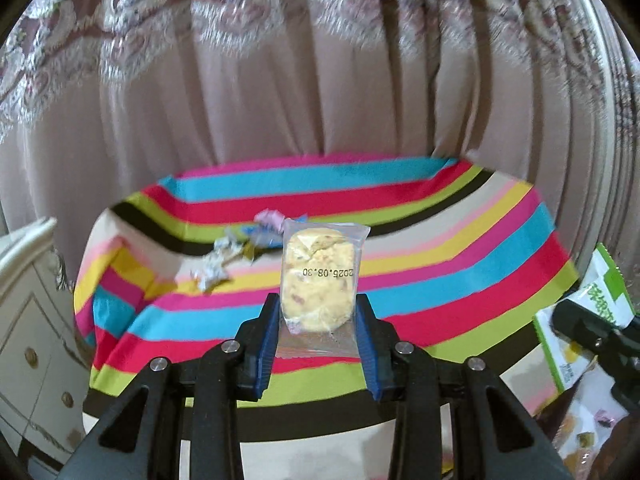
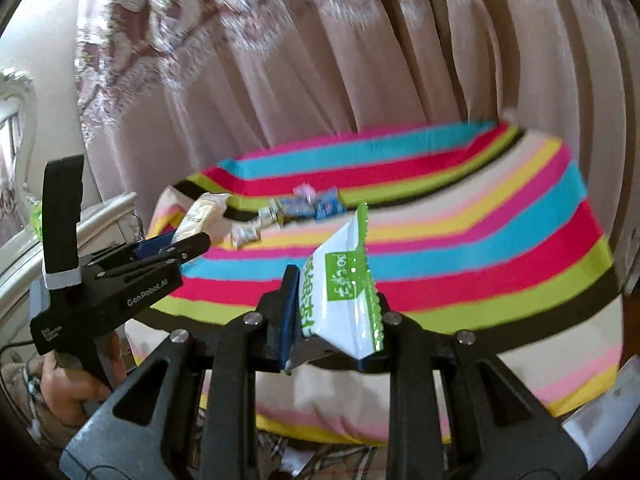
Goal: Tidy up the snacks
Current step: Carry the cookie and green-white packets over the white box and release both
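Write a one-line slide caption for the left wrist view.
Left hand-held gripper shut on a clear-wrapped yellow biscuit above the striped tablecloth, small wrapped snacks lying beyond.

Right gripper (image 2: pixel 334 312) clamped a green-and-white snack packet (image 2: pixel 344 296), tilted, above the striped cloth's (image 2: pixel 480 240) near edge. Left gripper (image 2: pixel 188 240), in a hand (image 2: pixel 72 384) at the cloth's left edge, gripped a pale wrapped biscuit (image 2: pixel 204 214). Small wrapped sweets (image 2: pixel 288 210) lay scattered toward the far-left corner.

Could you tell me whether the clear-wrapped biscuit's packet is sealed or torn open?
Apparently sealed: the biscuit packet looks intact, gripped between the left gripper pads.
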Motion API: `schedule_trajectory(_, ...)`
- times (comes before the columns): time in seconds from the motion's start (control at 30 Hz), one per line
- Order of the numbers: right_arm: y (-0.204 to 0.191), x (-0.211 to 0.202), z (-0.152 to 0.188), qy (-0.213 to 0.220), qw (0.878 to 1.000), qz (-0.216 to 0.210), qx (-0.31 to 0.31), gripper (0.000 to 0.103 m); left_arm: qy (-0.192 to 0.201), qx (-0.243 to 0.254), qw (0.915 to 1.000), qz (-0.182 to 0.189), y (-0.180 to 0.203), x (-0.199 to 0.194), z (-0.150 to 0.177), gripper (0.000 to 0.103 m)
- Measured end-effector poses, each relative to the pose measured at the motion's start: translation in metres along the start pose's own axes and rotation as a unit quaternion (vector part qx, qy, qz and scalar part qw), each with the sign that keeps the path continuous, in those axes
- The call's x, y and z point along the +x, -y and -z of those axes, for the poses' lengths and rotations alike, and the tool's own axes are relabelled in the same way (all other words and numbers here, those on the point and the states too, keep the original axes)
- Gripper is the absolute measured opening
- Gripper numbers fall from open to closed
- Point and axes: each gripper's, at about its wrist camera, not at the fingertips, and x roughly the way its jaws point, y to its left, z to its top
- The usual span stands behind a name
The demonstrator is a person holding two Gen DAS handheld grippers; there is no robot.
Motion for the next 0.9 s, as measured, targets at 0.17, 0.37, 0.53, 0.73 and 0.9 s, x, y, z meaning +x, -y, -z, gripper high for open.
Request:
schedule_trajectory(0.17, -0.016, -0.033, -0.017, 0.053, 0.998, 0.005, -0.029, 0.028, 0.045, 0.009, 0.9988, 0.018, 0.011, -0.034, -0.018, 0.037)
schedule_trajectory(0.37, -0.028, -0.069, -0.035, 0.104, 0.993, 0.008, -0.051, 0.028, 0.081, 0.013, 0.9959, 0.037, 0.018, -0.064, -0.034, 0.037)
schedule_trajectory(0.53, -0.033, -0.092, -0.041, 0.132, 0.989, 0.013, -0.063, 0.028, 0.109, 0.028, 0.9926, 0.045, 0.029, -0.088, -0.04, 0.037)
schedule_trajectory(0.73, -0.025, -0.109, -0.039, 0.143, 0.988, 0.021, -0.058, 0.028, 0.136, 0.047, 0.9882, 0.052, 0.046, -0.111, -0.042, 0.037)
schedule_trajectory(0.9, -0.009, -0.124, -0.035, 0.146, 0.988, 0.036, -0.045, 0.028, 0.145, 0.068, 0.985, 0.065, 0.064, -0.12, -0.042, 0.037)
